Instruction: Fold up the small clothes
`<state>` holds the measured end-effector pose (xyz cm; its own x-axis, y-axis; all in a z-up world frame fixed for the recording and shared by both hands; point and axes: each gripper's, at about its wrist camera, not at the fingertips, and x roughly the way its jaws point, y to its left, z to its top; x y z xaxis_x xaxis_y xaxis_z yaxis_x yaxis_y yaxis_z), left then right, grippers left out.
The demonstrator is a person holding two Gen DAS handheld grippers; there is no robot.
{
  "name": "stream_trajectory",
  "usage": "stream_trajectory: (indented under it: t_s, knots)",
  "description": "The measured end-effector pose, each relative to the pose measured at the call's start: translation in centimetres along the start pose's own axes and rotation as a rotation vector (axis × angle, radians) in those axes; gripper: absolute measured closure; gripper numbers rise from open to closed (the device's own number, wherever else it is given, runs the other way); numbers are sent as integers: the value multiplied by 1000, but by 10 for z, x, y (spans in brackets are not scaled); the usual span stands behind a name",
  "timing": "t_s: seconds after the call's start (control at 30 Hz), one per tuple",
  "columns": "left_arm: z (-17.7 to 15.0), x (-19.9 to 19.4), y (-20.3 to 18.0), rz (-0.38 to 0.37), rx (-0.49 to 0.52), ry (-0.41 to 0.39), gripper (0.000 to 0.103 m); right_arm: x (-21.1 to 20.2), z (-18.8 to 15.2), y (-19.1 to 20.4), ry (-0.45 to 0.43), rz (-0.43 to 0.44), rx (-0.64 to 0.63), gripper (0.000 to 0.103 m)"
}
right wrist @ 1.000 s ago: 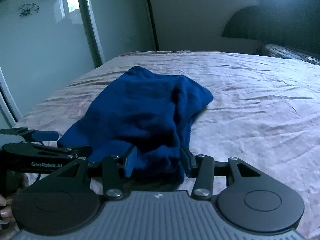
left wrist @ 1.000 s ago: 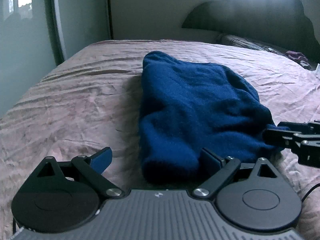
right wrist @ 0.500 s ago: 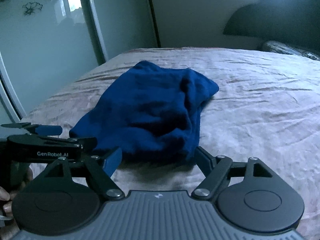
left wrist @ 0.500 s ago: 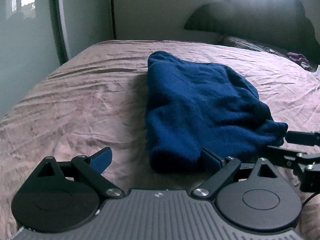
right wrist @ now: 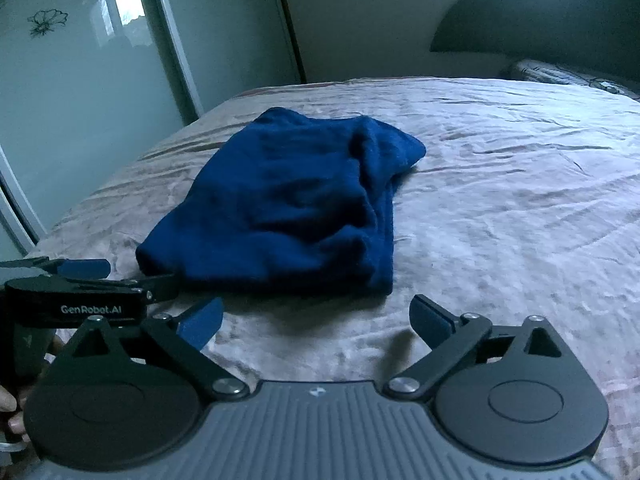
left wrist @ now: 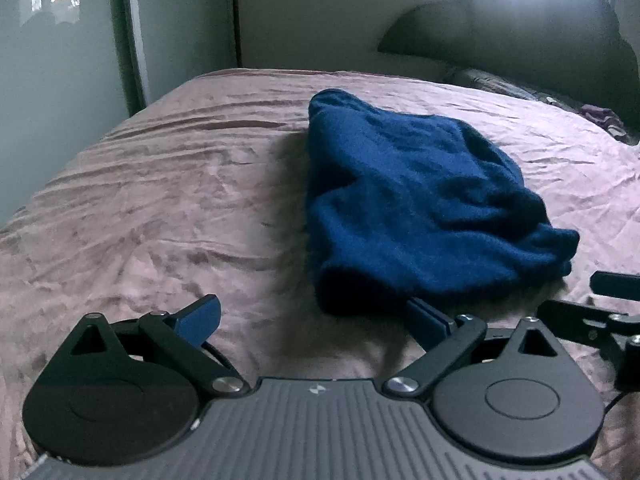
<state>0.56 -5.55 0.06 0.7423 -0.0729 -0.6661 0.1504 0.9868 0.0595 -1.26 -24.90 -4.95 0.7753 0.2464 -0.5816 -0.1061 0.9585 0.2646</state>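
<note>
A dark blue knitted garment (left wrist: pixel 408 208) lies folded into a thick rectangle on the pinkish bedspread (left wrist: pixel 160 208). My left gripper (left wrist: pixel 312 314) is open at its near left corner. The cloth's edge reaches down to the right finger (left wrist: pixel 424 318), and no pad presses on it. In the right wrist view the garment (right wrist: pixel 288 204) rests just beyond my right gripper (right wrist: pixel 316 312). Its jaws are opening wide, with only bare bedspread between them. Each gripper shows in the other's view: the left gripper (right wrist: pixel 132 276) at the left edge, the right gripper (left wrist: pixel 592 298) at the right edge.
The bedspread (right wrist: pixel 500 200) stretches wide and wrinkled to the right of the garment. A mirrored wardrobe door (right wrist: pixel 80 80) runs along the left side of the bed. A dark headboard (left wrist: pixel 520 32) and patterned pillows (left wrist: pixel 520 92) lie at the far end. A hand (right wrist: pixel 10 408) holds the left gripper.
The right gripper's jaws spread from around the garment's near edge to wide apart, and the cloth now lies flat beyond them. The left gripper stays open; the garment sits slightly farther from it.
</note>
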Motion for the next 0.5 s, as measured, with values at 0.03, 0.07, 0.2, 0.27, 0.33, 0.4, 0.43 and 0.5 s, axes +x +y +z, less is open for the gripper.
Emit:
stream_trajectory:
  t_s: [0.03,0.07,0.2,0.27,0.33,0.4,0.43,0.5]
  knots:
    - [-1,0,0,6,3,0,3,0,0,1,3,-6,0,2]
    - [-2,0,1,9,4,1,3,0,0,2,5,-14,0,1]
    - [-5,0,6,5,-20,-1,3,1,-1,5,6,-50,-5,0]
    - [-7,-1,7,6,-26,-3,2,0,-2,5,3,-60,4,0]
    - [-8,-2,7,9,-27,-8,2,0,-2,5,-1,-74,13,0]
    - [-8,-1,7,9,-29,-4,1,-1,-2,4,-4,-82,16,0]
    - [-8,-1,7,7,-31,-2,1,-1,-2,4,-6,-88,17,0]
    - [-7,-2,8,6,-38,5,1,-1,-2,3,-5,-94,21,0]
